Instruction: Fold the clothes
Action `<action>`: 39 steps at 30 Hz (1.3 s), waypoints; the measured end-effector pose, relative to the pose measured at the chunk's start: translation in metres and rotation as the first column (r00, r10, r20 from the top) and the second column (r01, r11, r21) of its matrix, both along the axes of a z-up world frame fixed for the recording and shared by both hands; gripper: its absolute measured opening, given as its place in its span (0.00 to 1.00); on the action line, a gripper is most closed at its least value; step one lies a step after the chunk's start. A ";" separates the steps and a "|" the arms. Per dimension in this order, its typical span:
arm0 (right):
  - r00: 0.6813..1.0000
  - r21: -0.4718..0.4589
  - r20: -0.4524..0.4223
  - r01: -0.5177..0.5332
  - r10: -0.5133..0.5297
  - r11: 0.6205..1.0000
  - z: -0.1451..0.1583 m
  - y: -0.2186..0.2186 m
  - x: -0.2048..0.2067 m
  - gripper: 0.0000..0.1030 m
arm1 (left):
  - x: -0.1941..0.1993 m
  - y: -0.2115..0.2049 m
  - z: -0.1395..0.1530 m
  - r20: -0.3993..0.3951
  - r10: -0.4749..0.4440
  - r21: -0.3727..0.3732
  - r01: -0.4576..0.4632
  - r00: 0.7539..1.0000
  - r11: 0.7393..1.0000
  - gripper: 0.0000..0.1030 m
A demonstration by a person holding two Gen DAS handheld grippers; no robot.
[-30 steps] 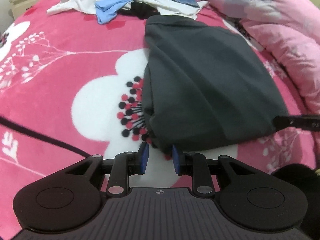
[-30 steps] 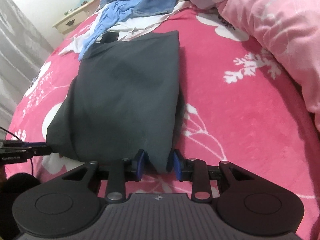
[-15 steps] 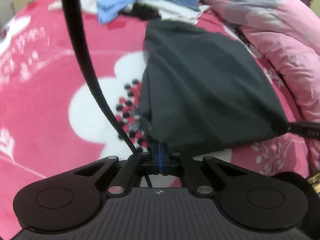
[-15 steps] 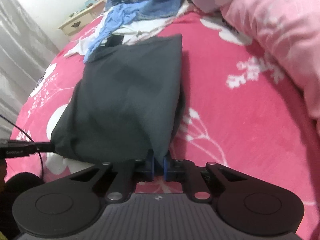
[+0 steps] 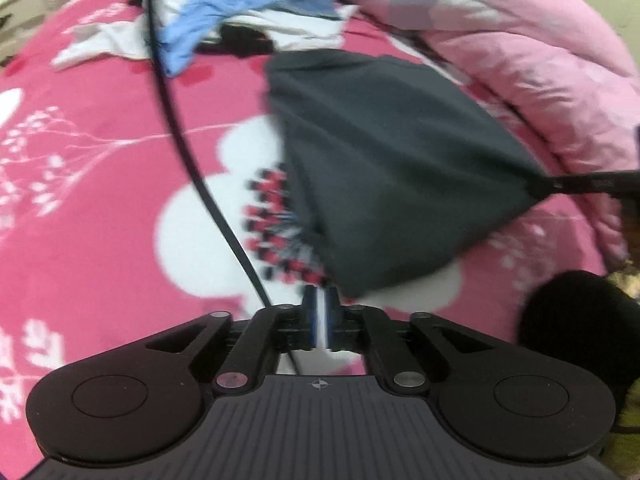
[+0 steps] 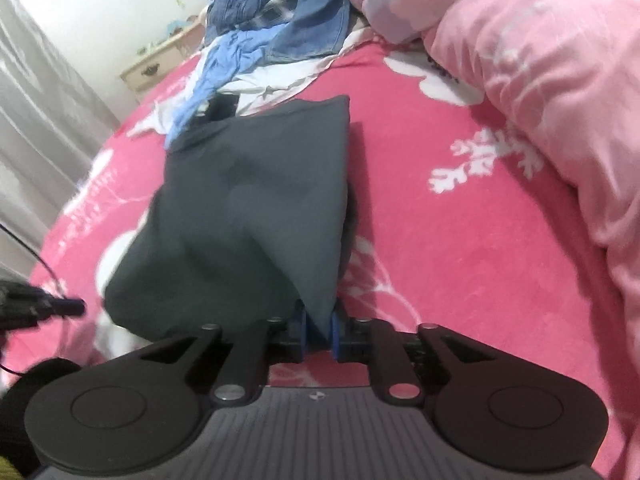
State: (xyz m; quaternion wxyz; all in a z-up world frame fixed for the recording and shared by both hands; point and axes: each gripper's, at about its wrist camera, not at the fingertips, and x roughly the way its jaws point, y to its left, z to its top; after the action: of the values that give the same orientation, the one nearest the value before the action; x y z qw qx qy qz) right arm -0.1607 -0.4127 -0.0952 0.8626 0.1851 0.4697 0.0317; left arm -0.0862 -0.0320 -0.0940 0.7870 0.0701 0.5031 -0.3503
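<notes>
The dark grey garment (image 5: pixel 392 160) lies on the pink floral bedspread (image 5: pixel 100 200), already folded into a narrow panel, with its near edge lifted off the bed; by my judgement one more fold, near edge toward far edge, is in hand and not yet laid down. The left gripper (image 5: pixel 319 300) has its jaws nearly closed at the garment's near left corner, but blur leaves it unclear whether cloth is pinched. The right gripper (image 6: pixel 319 330) is clamped on the near right corner, fabric rising taut between its blue pads.

A black cable (image 5: pixel 188 152) crosses at 11 o'clock of the left gripper. The unfolded clothes pile (image 6: pixel 272 36) waits at 12 o'clock, touching the garment's far edge and crowding the landing spot. The pink quilt (image 6: pixel 540 100) bulks at 2 o'clock.
</notes>
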 end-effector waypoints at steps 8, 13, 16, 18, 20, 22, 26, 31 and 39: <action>0.996 0.007 -0.076 -0.053 0.054 0.999 -0.015 -0.001 0.003 0.12 | 0.009 -0.034 -0.028 -0.036 -0.022 0.009 0.022 0.999 1.000 0.16; 0.997 0.013 -0.010 -0.079 0.079 0.997 0.001 -0.005 -0.002 0.07 | 0.010 -0.032 -0.014 -0.006 -0.059 0.005 0.059 0.998 0.998 0.00; 0.995 0.045 -0.092 -0.030 0.034 0.999 -0.017 -0.015 -0.006 0.18 | 0.004 -0.026 -0.021 -0.037 -0.058 0.061 0.060 0.998 0.996 0.01; 0.985 0.000 -0.172 0.027 -0.027 1.000 -0.030 -0.020 -0.006 0.27 | 0.003 -0.019 -0.028 -0.050 -0.016 0.128 0.022 0.999 0.992 0.02; 0.984 -0.010 -0.157 0.084 -0.084 0.996 -0.028 -0.026 -0.013 0.27 | 0.000 -0.006 -0.020 -0.061 0.035 0.131 -0.027 0.998 0.991 0.05; 0.987 -0.030 -0.077 0.140 -0.142 0.990 -0.012 -0.030 -0.022 0.27 | -0.005 0.008 -0.008 -0.098 0.081 0.106 -0.071 0.992 0.992 0.23; 0.989 -0.121 0.106 0.117 -0.104 0.986 0.020 -0.012 -0.029 0.27 | -0.019 0.017 0.003 -0.241 0.112 0.000 -0.115 0.964 0.993 0.27; 0.983 -0.169 0.182 0.023 0.009 0.985 0.027 0.022 -0.006 0.27 | -0.019 0.006 0.001 -0.316 0.211 -0.195 -0.280 0.925 0.940 0.28; 0.996 -0.267 0.070 -0.025 0.046 0.963 -0.022 0.042 0.065 0.11 | 0.029 -0.018 -0.036 -0.188 0.496 -0.163 -0.525 0.848 0.835 0.29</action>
State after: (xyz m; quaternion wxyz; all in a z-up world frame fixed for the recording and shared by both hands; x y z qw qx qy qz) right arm -0.0960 -0.3703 -0.1168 0.8962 0.0578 0.4398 -0.0091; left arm -0.0572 -0.0505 -0.1295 0.8182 -0.1740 0.5169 -0.1820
